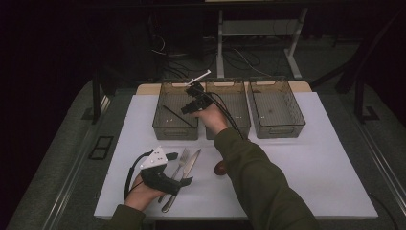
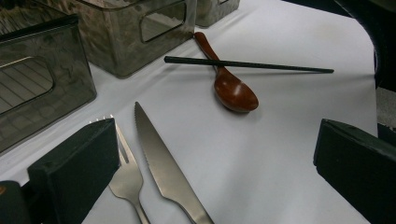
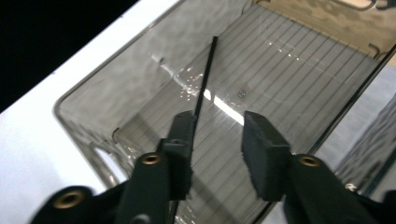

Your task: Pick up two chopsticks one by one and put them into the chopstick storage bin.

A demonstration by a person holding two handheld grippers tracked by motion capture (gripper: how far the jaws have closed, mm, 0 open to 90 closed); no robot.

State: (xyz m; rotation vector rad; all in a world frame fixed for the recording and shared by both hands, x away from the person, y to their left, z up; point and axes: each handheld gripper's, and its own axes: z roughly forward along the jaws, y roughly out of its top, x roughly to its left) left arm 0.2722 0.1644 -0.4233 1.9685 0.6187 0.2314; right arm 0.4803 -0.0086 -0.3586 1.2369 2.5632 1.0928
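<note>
Your right gripper point(image 3: 217, 140) hangs over the leftmost smoky clear plastic bin point(image 1: 165, 130), jaws parted partway. The thin black chopstick point(image 3: 205, 79) lies in that bin, running alongside one jaw, and the pads do not squeeze it. Your left gripper point(image 2: 205, 158) rests low on the white worktop point(image 1: 306, 163) with its jaws wide apart, holding nothing; the steel fork point(image 2: 127, 175) and steel knife point(image 2: 161, 165) lie between them. Farther off, a second black chopstick point(image 2: 247, 65) lies across a reddish-brown wooden spoon point(image 2: 231, 86).
</note>
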